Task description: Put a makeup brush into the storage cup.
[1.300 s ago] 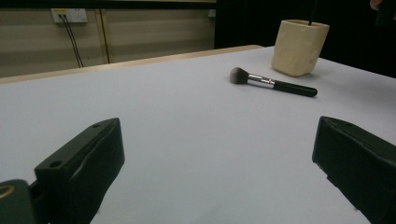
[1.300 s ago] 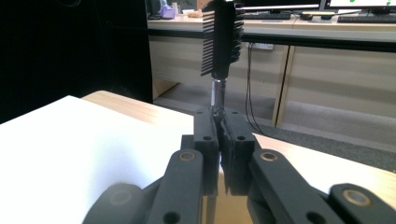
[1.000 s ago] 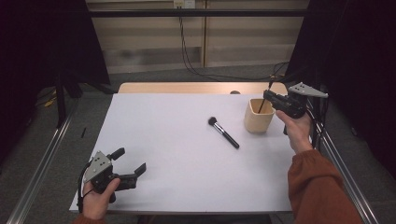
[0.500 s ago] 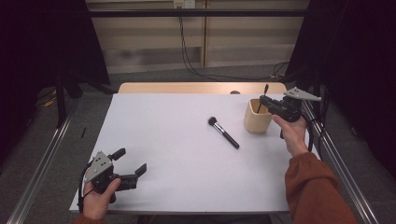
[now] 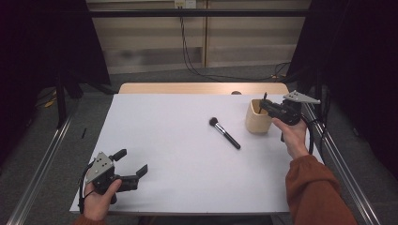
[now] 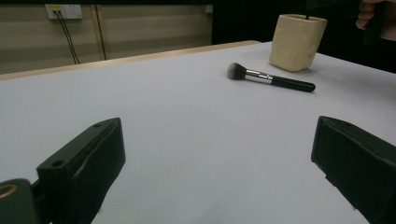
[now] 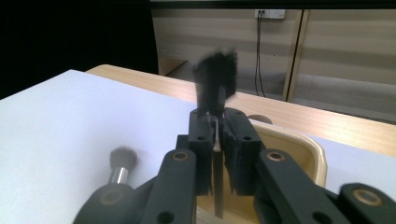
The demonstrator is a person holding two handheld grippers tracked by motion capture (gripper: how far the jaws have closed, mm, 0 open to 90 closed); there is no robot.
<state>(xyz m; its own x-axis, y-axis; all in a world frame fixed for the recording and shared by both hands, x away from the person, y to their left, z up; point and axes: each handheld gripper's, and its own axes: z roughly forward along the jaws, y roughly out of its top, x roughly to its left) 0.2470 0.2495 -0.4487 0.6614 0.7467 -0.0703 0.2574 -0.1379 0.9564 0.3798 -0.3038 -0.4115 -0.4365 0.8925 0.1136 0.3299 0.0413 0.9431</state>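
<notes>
While a slim black brush (image 7: 215,88) hangs over the beige cup (image 5: 258,123) between the just-loosening right gripper (image 7: 215,140) jaws, still unstowed mid-frame: powder brush (image 5: 225,133); left gripper (image 5: 131,164) wide open, empty.

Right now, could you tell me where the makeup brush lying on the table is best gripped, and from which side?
Grip the makeup brush mid-handle, from straight above. It lies flat, so only its sides are free; the black handle is slim and even, unlike the soft head.
</notes>
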